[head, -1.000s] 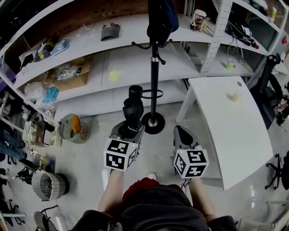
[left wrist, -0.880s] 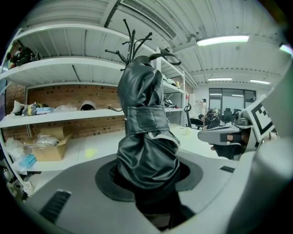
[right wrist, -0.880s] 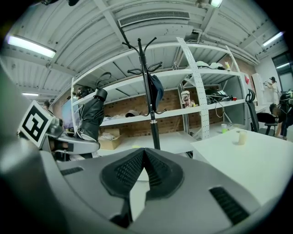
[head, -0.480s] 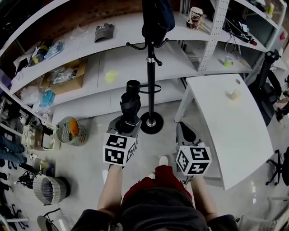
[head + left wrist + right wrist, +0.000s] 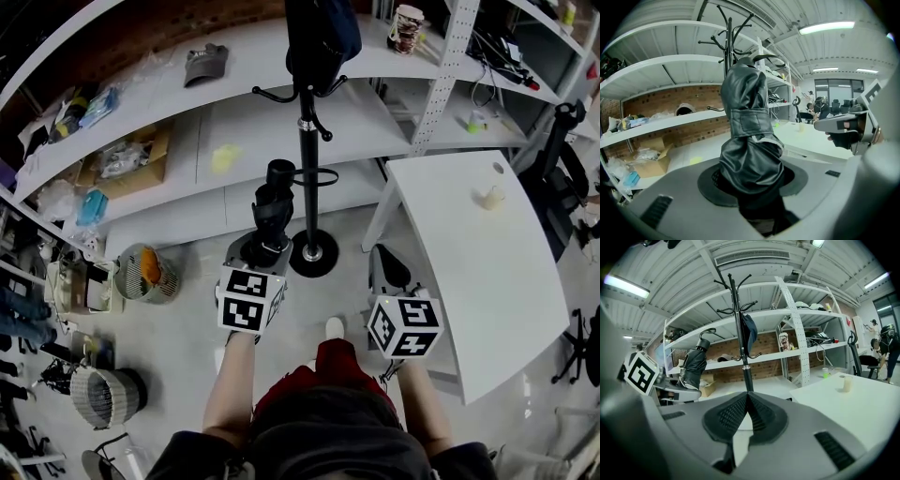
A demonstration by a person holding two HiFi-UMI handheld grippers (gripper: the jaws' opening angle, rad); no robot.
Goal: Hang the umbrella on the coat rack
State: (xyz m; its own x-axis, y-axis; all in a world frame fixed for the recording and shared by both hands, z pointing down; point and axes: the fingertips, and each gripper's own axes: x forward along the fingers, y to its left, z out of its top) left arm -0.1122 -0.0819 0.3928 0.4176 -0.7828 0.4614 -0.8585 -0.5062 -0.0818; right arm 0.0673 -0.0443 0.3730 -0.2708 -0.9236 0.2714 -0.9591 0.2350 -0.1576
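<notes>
A folded black umbrella (image 5: pixel 272 211) stands upright between the jaws of my left gripper (image 5: pixel 261 251), which is shut on its lower part. In the left gripper view the umbrella (image 5: pixel 750 140) fills the middle, and its curved handle (image 5: pixel 765 57) tops it. The black coat rack (image 5: pixel 307 159) stands just right of the umbrella, with its round base (image 5: pixel 314 255) on the floor. My right gripper (image 5: pixel 386 272) hovers to the right of the base with nothing in it. Its pads (image 5: pixel 740 411) meet in front of the rack pole (image 5: pixel 742 348).
A dark garment (image 5: pixel 322 33) hangs on the rack's top hooks. A white table (image 5: pixel 469 272) with a small cup (image 5: pixel 489 197) stands at the right. White shelves (image 5: pixel 234 141) run behind the rack. A small fan (image 5: pixel 145 272) and a wire basket (image 5: pixel 101 386) sit on the floor at left.
Both grippers have moved forward toward the coat rack, the left one carrying the umbrella. The person has stepped closer, and a foot now shows below the rack base.
</notes>
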